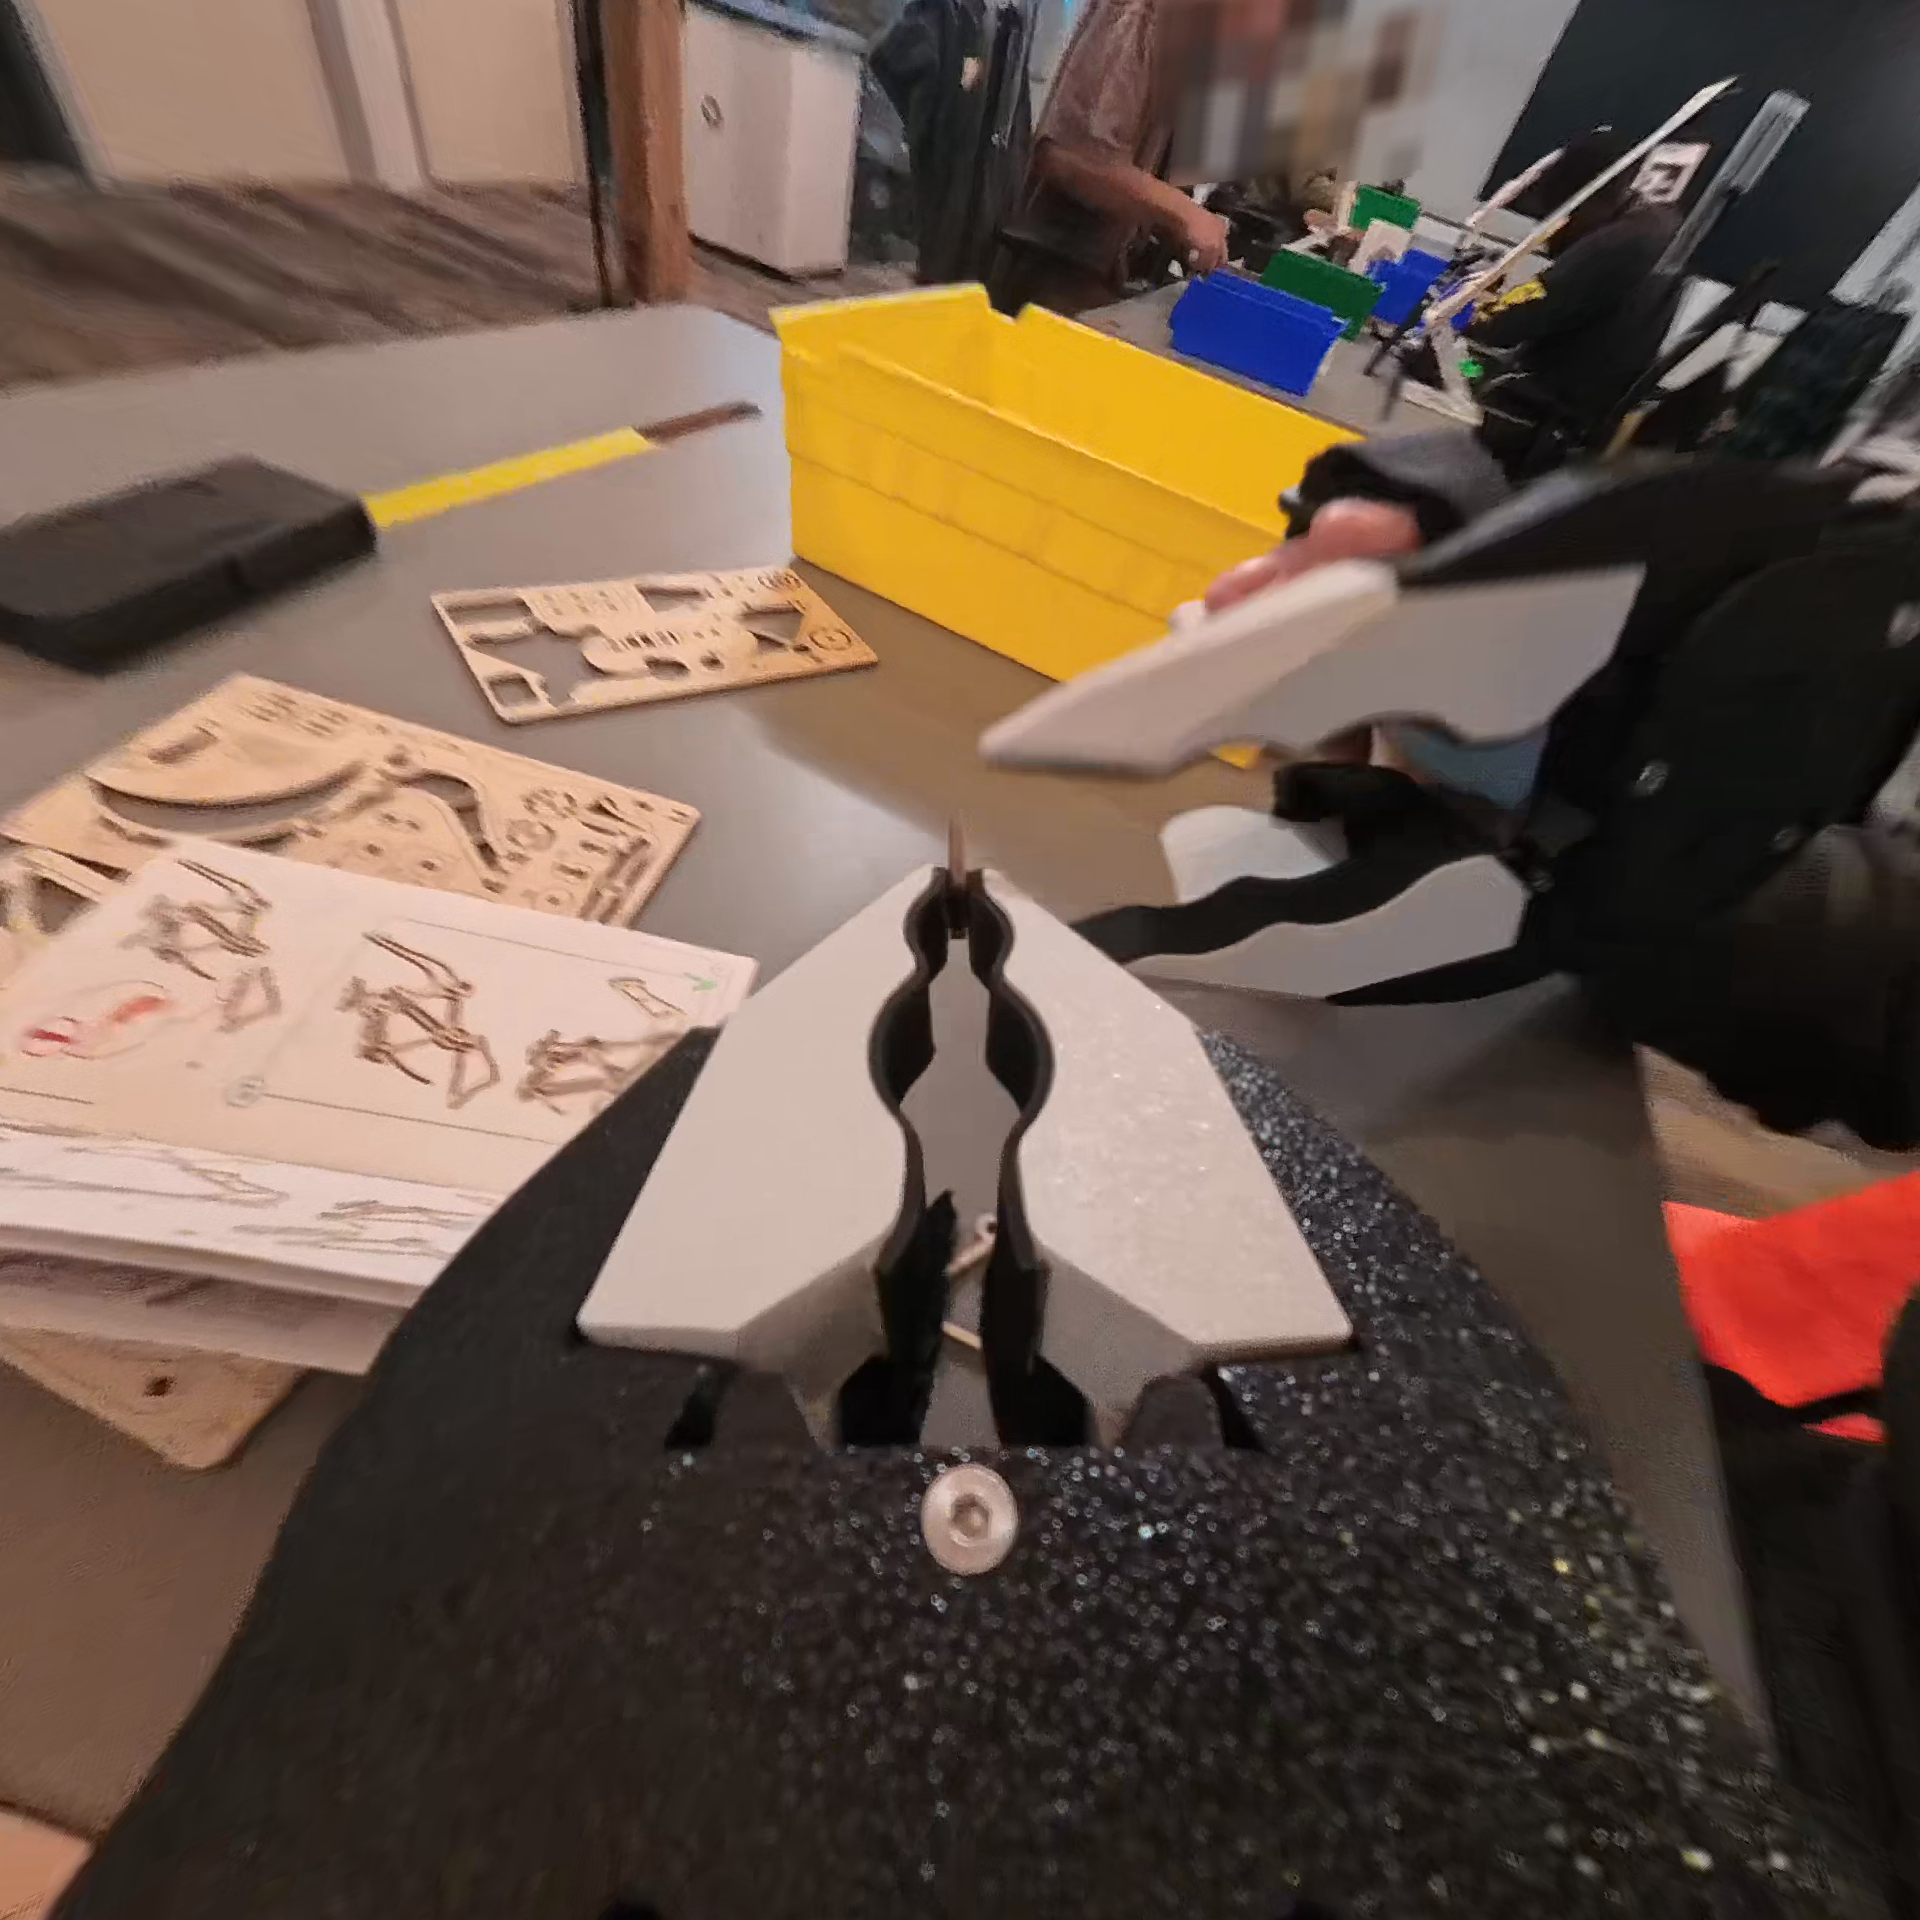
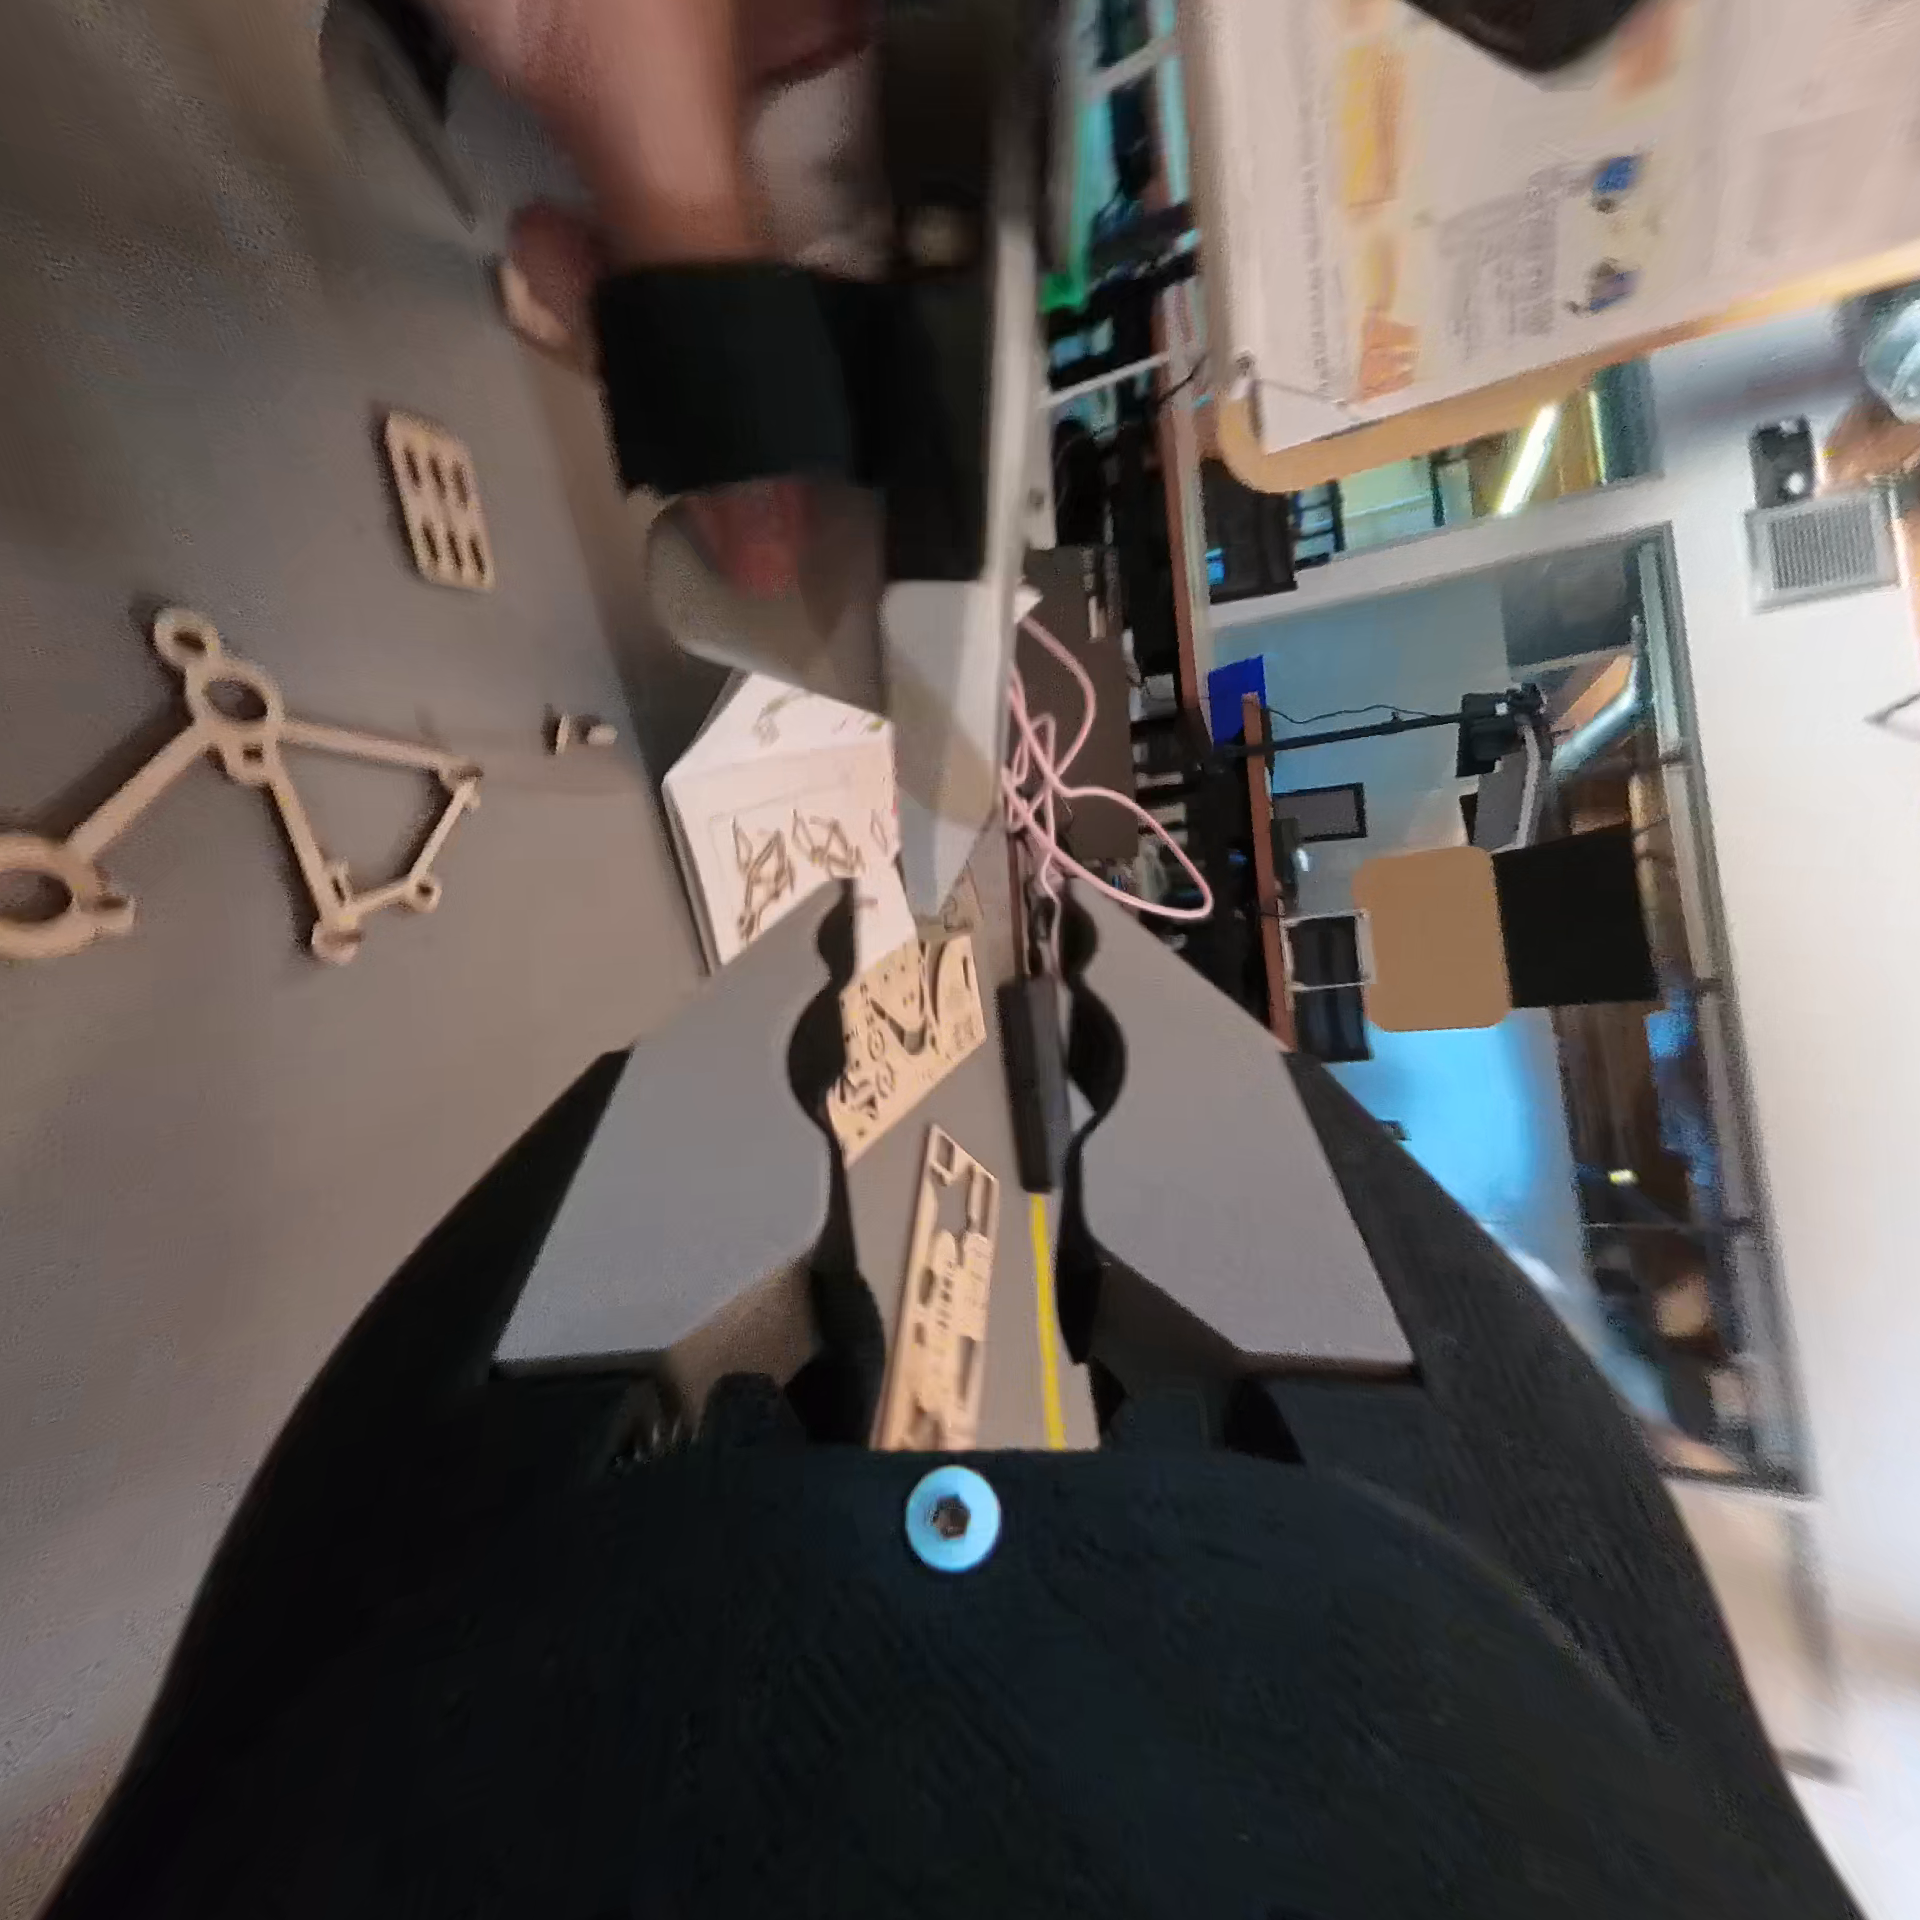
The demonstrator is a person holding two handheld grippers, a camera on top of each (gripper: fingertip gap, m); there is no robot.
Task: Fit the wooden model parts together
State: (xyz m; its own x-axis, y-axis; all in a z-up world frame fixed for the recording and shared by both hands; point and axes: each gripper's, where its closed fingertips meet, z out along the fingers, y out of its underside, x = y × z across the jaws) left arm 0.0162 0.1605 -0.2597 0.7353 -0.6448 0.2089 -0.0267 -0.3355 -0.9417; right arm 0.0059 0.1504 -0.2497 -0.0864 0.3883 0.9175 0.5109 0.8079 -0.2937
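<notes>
Currently the left gripper [image 1: 958,883] pinches a thin wooden sliver [image 1: 956,844] at its tips above the table [image 1: 831,790]. Right gripper [image 2: 961,914] is spread, empty. Next: fetch the wooden frame [image 2: 301,800] to mate them.

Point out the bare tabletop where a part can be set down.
Free: the grey table between the small wooden sheet, the yellow bin and the left gripper, which pinches a thin wooden piece. Crowded: the left side, with the large sheet and instruction booklet.
</notes>
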